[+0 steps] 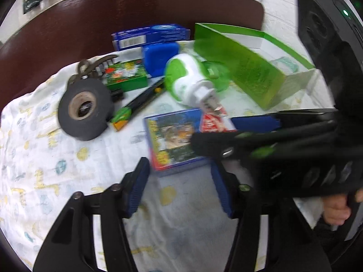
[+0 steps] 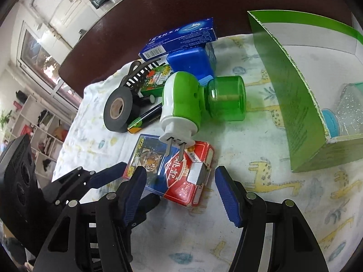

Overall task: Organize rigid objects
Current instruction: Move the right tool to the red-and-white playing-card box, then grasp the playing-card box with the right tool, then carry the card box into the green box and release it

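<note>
While both grippers hover over the printed cloth, nothing is held: the right gripper has its pads apart with the red card pack lying beyond the tips, untouched, and the left gripper has its pads apart at a middling width, just short of the tiger card pack, with only cloth between them.

In my judgement the main risk is a crowded grasp. The two card packs lie touching each other, and the prongs of the green plug-in device rest on the red one. If either gripper closes on a pack, it may drag the neighbour, or roll the device. The two grippers are also very near each other, so they could collide.

Counted: two card packs, one plug-in device, one tape roll, one hair clip, two blue boxes at the back, one green patterned box, one dark pen-like stick, and one green open box standing at the right. Inside it I see a glittery thing and a light blue round thing, one of each, but I cannot identify them.
</note>
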A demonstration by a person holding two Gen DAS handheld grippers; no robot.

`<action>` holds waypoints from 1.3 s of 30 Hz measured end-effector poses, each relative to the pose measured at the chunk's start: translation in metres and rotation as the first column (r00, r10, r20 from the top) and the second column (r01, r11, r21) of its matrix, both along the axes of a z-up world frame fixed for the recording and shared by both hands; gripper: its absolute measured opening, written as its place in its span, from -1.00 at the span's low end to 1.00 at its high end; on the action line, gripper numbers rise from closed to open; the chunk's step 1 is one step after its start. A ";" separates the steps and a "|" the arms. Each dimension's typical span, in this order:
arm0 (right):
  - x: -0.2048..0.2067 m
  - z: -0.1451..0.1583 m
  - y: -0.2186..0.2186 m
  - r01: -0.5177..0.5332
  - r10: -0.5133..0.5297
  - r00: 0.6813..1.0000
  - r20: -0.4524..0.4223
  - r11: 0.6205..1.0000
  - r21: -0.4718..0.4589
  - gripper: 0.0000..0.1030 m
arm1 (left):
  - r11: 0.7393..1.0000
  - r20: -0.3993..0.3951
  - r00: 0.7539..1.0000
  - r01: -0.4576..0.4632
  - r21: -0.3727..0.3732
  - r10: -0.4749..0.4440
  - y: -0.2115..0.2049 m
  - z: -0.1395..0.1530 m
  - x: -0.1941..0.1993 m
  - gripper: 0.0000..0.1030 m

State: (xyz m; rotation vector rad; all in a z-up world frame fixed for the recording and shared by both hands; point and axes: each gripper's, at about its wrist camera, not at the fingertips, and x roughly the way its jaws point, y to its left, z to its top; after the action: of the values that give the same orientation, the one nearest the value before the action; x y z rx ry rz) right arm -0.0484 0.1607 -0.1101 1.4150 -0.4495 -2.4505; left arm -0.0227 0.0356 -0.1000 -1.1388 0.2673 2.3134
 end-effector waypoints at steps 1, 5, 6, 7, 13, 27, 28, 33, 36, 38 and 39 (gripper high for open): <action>0.000 0.000 -0.003 -0.010 0.010 1.000 -0.001 1.000 0.009 0.26 | 1.000 -0.015 1.000 0.001 -0.021 -0.001 0.003 0.002 0.001 0.03; 0.003 0.003 -0.017 -0.021 0.023 1.000 -0.019 0.994 0.107 0.20 | 0.999 -0.033 0.999 0.000 -0.047 -0.002 0.002 0.007 0.009 0.02; 0.005 0.003 -0.015 -0.020 0.022 1.000 -0.014 0.995 0.094 0.17 | 0.999 -0.031 1.000 -0.002 -0.037 0.001 0.000 0.010 0.010 0.02; 0.006 0.004 -0.012 -0.020 0.021 1.000 -0.009 0.997 0.081 0.09 | 1.000 -0.029 1.000 -0.004 -0.028 0.003 -0.002 0.013 0.012 0.02; 0.018 0.018 -0.006 -0.022 0.023 0.999 -0.028 0.999 0.039 0.03 | 0.999 -0.104 0.995 -0.011 -0.042 0.006 -0.001 0.036 0.029 0.01; 0.040 0.077 0.017 0.019 -0.010 0.976 -0.216 0.999 0.041 0.03 | 0.998 -0.232 0.972 0.036 -0.043 -0.045 0.034 0.088 0.033 0.01; 0.040 0.080 0.022 0.028 -0.019 0.974 -0.226 0.999 0.040 0.03 | 0.998 -0.238 0.970 0.043 -0.048 -0.054 0.039 0.091 0.032 0.01; 0.039 0.090 0.049 0.077 -0.065 0.963 -0.262 0.996 0.034 0.03 | 0.993 -0.260 0.960 0.092 -0.068 -0.107 0.068 0.099 0.029 0.01; 0.040 0.095 0.066 0.115 -0.102 0.954 -0.282 0.993 0.029 0.03 | 0.990 -0.266 0.955 0.119 -0.073 -0.135 0.086 0.102 0.026 0.01; 0.039 0.098 0.078 0.136 -0.123 0.950 -0.289 0.990 0.026 0.03 | 0.989 -0.266 0.953 0.132 -0.074 -0.147 0.098 0.104 0.022 0.01; 0.038 0.099 0.084 0.149 -0.135 0.947 -0.293 0.989 0.024 0.03 | 0.988 -0.264 0.952 0.138 -0.074 -0.152 0.103 0.105 0.020 0.01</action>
State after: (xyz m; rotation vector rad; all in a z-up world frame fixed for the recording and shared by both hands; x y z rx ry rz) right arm -0.0102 0.2449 -0.0112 1.0435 -0.4434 -2.7432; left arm -0.0025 0.1389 0.0047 -0.7967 0.5009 2.3373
